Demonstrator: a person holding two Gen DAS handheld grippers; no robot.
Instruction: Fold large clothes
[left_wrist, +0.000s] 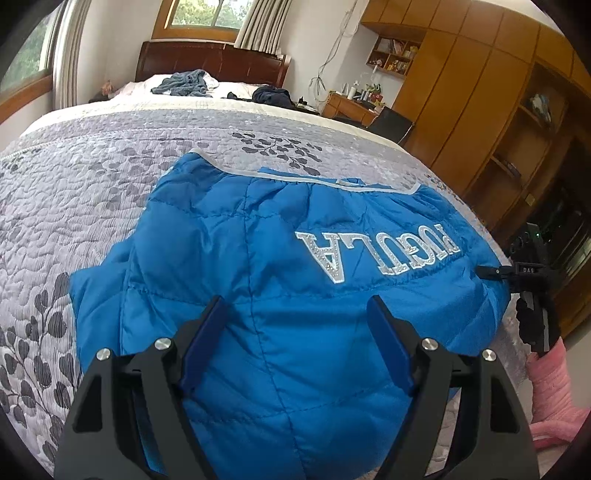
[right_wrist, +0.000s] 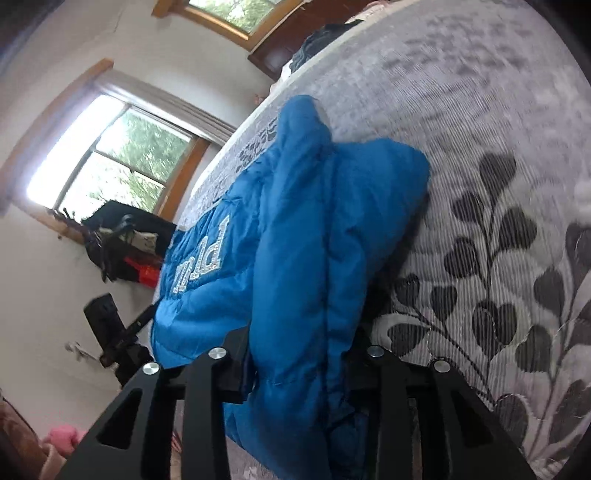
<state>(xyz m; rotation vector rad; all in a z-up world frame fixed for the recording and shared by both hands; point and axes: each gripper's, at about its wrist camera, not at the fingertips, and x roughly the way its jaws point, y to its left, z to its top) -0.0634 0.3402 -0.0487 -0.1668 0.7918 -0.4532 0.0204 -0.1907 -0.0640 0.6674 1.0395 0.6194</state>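
Jacket (left_wrist: 280, 266) runs 12 o'clock from my left tool (left_wrist: 295, 321), spread wide; right tool (right_wrist: 299, 354) pinches its edge.

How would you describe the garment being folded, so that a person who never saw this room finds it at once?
Look at the large bed with the grey leaf-patterned quilt; near its foot end lies the blue padded jacket. Unlike the grey-blue and dark clothes heaped near the headboard, it is bright blue, quilted, and carries large sparkling silver letters.
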